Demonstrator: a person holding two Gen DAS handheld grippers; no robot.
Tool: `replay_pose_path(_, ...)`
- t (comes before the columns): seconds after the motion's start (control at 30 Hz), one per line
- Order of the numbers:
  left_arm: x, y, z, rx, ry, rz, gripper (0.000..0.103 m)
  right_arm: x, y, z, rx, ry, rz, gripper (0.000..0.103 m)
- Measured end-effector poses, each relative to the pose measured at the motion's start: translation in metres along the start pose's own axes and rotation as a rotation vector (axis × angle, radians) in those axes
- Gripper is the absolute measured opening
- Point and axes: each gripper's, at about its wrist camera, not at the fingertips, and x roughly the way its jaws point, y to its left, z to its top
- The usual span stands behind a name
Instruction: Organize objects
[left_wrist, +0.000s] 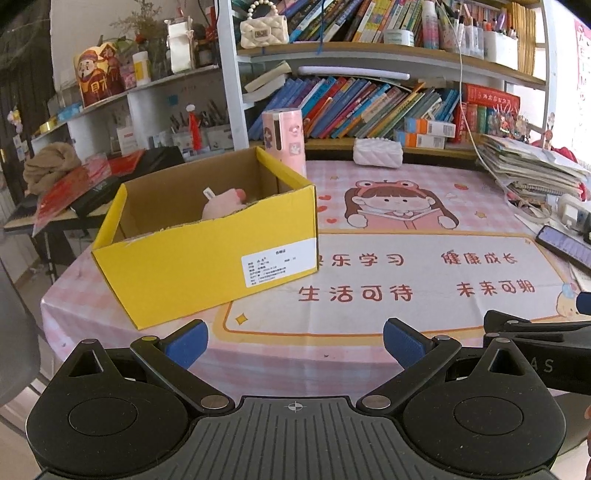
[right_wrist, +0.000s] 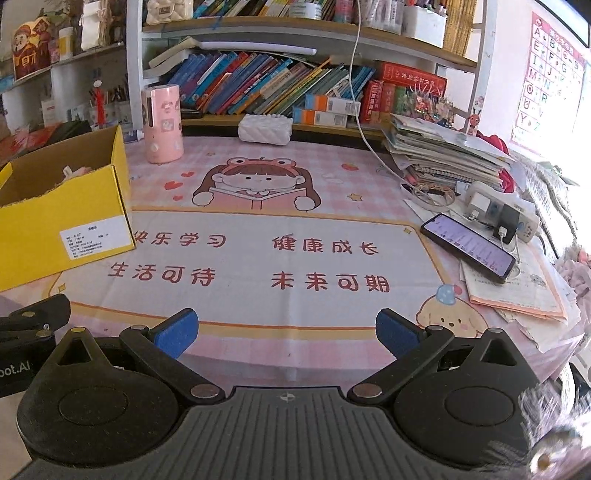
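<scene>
A yellow cardboard box (left_wrist: 207, 262) stands open on the left of the pink table mat (left_wrist: 406, 273); in the right wrist view the box (right_wrist: 62, 221) is at the far left. Inside it lies a pink plush toy (left_wrist: 225, 205) with a white tag; from the right wrist only a bit of the toy (right_wrist: 75, 171) shows. My left gripper (left_wrist: 295, 341) is open over the table's near edge, right of the box, nothing between its blue pads (left_wrist: 186, 343). My right gripper (right_wrist: 286, 332) is also open and empty, beside the left one.
A pink cylinder (right_wrist: 162, 123) and a white quilted case (right_wrist: 265, 129) stand at the back. At the right lie a phone (right_wrist: 467, 247), a power strip (right_wrist: 498, 216), papers (right_wrist: 517, 291) and a stack of notebooks (right_wrist: 443, 155). Bookshelves (right_wrist: 280, 85) rise behind.
</scene>
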Motion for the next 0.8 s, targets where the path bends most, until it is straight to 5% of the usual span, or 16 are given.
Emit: replay_pose_path(0.8,0.005,-0.001,-0.014,-0.032,0.086,0.056,0.102,0.000,0.009,-0.011,-0.008,0.042,-0.058,0.103)
